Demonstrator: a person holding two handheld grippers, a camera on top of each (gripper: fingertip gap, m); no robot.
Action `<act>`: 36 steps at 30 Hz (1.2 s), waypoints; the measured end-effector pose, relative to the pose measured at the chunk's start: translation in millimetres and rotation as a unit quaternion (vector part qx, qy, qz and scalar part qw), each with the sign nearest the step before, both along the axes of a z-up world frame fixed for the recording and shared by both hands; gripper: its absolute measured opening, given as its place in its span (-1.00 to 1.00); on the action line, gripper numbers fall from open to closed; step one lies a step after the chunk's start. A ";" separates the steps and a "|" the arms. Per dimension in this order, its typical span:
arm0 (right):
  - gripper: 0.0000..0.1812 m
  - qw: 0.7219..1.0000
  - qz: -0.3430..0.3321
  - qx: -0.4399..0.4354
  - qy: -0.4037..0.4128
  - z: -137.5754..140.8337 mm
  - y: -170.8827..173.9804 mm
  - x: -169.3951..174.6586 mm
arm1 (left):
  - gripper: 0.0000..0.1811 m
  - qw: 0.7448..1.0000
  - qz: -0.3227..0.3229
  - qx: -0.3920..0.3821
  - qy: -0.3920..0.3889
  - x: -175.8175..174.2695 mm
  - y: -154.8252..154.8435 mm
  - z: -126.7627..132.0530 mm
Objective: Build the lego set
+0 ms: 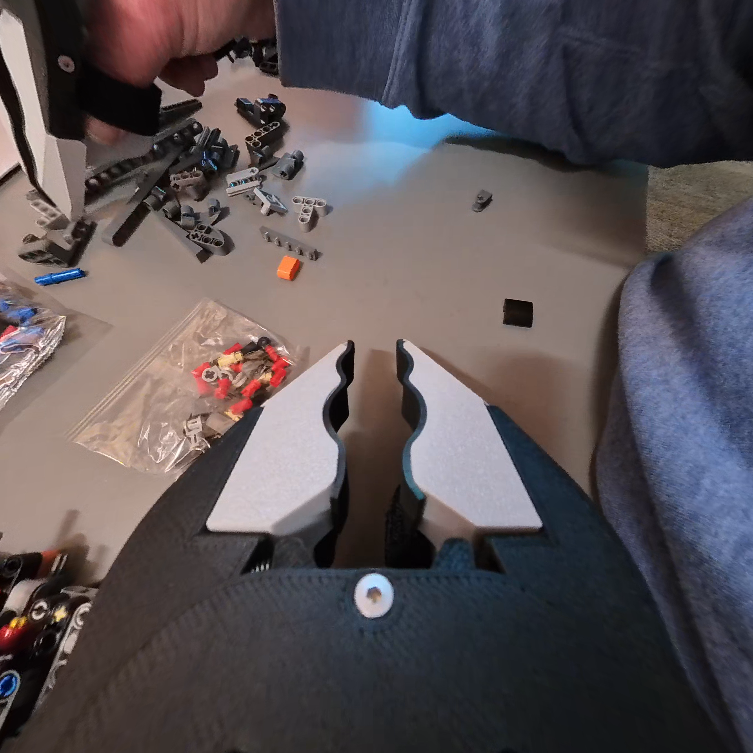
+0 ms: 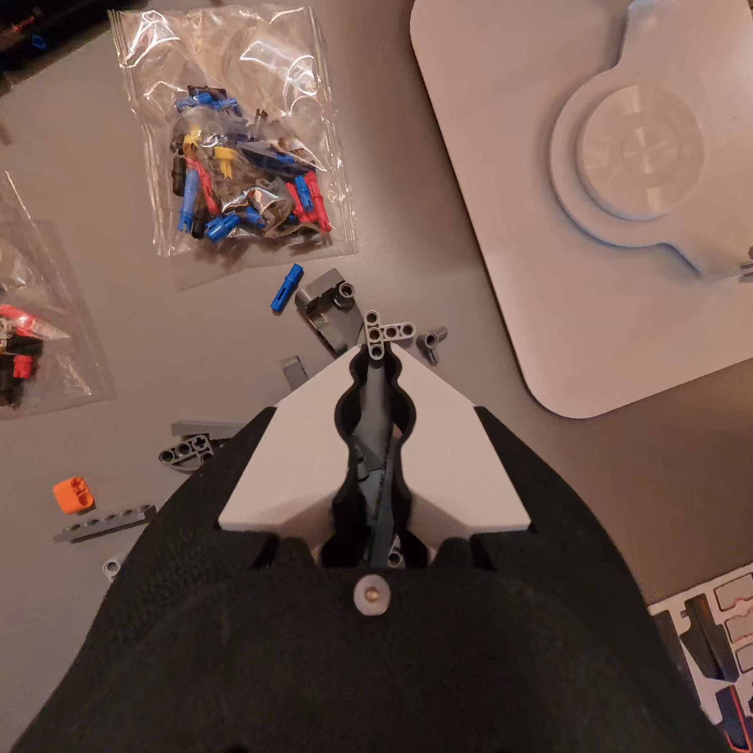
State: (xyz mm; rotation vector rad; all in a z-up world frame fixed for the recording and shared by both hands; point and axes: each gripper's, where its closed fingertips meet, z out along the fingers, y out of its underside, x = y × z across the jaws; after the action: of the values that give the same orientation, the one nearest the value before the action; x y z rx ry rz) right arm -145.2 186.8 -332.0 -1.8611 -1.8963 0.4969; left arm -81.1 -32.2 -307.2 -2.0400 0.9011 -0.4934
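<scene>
- Holding two tongs, we sit over a grey table (image 1: 407, 252) with loose lego parts spread on it.
- Our right tongs (image 2: 377, 352) are pressed together on a light grey T-shaped piece (image 2: 383, 332). Its bottom hole sits right between the tips, and we think we are lifting it out of the pile to build with it.
- Our left tongs (image 1: 375, 346) are spread apart with nothing between them. They hang over a bare spot, near a small black block (image 1: 517, 312), so we think they are waiting for their turn.
- The pile of grey and black parts (image 1: 179, 179) is on the far left in the left view. Our other tongs reach down into it there, held by a hand (image 1: 163, 36).
- An orange block (image 1: 289, 267) lies alone near a thin grey bar (image 1: 290, 244). A blue peg (image 2: 286, 287) lies just beside a dark grey wedge piece (image 2: 330, 313).
- Two clear bags are not opened yet, we think. One has red and tan bits (image 1: 236, 379), the other has blue, red and yellow pegs (image 2: 244, 183). They keep the tiny parts from rolling off.
- A big white flat thing (image 2: 611, 203) with a round shape on it lies at the right. We cannot tell what it is.
- A blue sleeve (image 1: 529, 69) hides the top of the table in the left view.
- Something colourful sits at the bottom left corner (image 1: 28, 635), but it is cut off and blurry.
- A sheet with pictures of parts (image 2: 717, 644) pokes in at the bottom right, mostly cut off.
- Under the right tongs, more grey parts are hidden, and we only see slivers through the gap.
</scene>
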 end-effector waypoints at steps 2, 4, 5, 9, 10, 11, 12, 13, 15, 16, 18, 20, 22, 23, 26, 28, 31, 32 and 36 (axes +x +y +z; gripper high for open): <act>-0.94 1.000 -0.001 0.000 0.006 3.2 -0.1 0.5 | -0.80 1.000 0.001 0.000 0.001 -0.4 0.5 -0.2; -0.94 1.000 -0.002 -0.007 0.020 11.9 -4.6 4.3 | -0.80 1.000 0.002 0.000 0.001 -0.7 1.0 -0.2; -0.94 1.000 -0.004 -0.008 0.029 18.5 -7.4 8.6 | -0.80 1.000 0.003 0.000 0.001 -0.8 1.3 -0.2; -0.95 0.998 -0.009 -0.021 0.064 53.4 -33.6 41.8 | -0.80 1.000 0.002 0.000 -0.001 -0.6 1.6 0.1; -0.95 0.998 -0.010 -0.025 0.065 60.1 -43.1 54.4 | -0.80 1.000 0.002 0.000 -0.002 -0.3 1.4 0.3; -0.94 0.997 -0.011 -0.028 0.066 65.4 -53.5 67.3 | -0.80 1.000 0.001 -0.001 -0.003 0.0 1.1 0.5; -0.95 0.997 -0.012 -0.029 0.065 68.8 -64.3 79.8 | -0.80 1.000 0.000 -0.001 -0.004 0.5 0.9 0.5; -0.95 0.997 -0.013 -0.033 0.062 69.9 -76.7 91.7 | -0.80 1.000 0.000 -0.001 -0.004 1.1 0.7 0.7; -0.95 0.997 -0.012 -0.047 0.057 66.8 -104.4 108.4 | -0.80 1.000 -0.002 -0.001 -0.003 2.6 -0.2 0.8; -0.94 0.997 -0.012 -0.055 0.054 61.9 -118.6 112.3 | -0.80 1.000 -0.002 -0.001 -0.003 3.2 -0.8 0.9; -0.94 0.997 -0.006 -0.065 0.045 46.6 -146.0 112.7 | -0.79 1.000 0.001 -0.001 0.000 3.3 -1.8 1.8; -0.94 0.996 0.009 -0.076 0.041 32.4 -172.9 104.9 | -0.80 1.000 0.007 0.002 0.005 1.4 -3.1 3.6; -0.95 0.996 0.025 -0.077 0.029 18.8 -193.0 95.9 | -0.80 1.000 0.016 0.006 0.013 -2.8 -5.1 5.3; -0.93 0.996 0.034 -0.075 0.019 11.5 -201.6 92.0 | -0.80 1.000 0.021 0.007 0.017 -5.5 -6.7 5.7; -0.86 0.996 0.046 -0.073 0.021 2.2 -221.7 76.8 | -0.80 0.999 0.034 0.003 0.022 -13.2 -13.1 3.5; -0.81 0.996 0.045 -0.070 0.029 5.5 -224.5 72.9 | -0.79 0.999 0.038 0.002 0.022 -14.9 -16.8 3.1; -0.81 0.998 -0.006 -0.041 0.050 19.5 -193.1 83.4 | -0.78 0.999 0.035 0.002 0.019 -13.2 -20.3 3.5; -0.77 0.998 -0.036 -0.029 0.050 21.4 -175.5 91.5 | -0.77 0.999 0.035 0.002 0.020 -13.1 -20.2 2.6; -0.76 0.992 -0.122 -0.004 0.045 14.2 -121.5 117.8 | -0.76 0.999 0.027 0.006 0.018 -9.8 -19.6 3.5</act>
State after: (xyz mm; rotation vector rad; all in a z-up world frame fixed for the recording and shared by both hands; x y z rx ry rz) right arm -27.4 65.3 -317.7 -2.0052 -1.5839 0.4997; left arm -90.9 -51.8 -303.7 -2.0635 0.8652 -0.4217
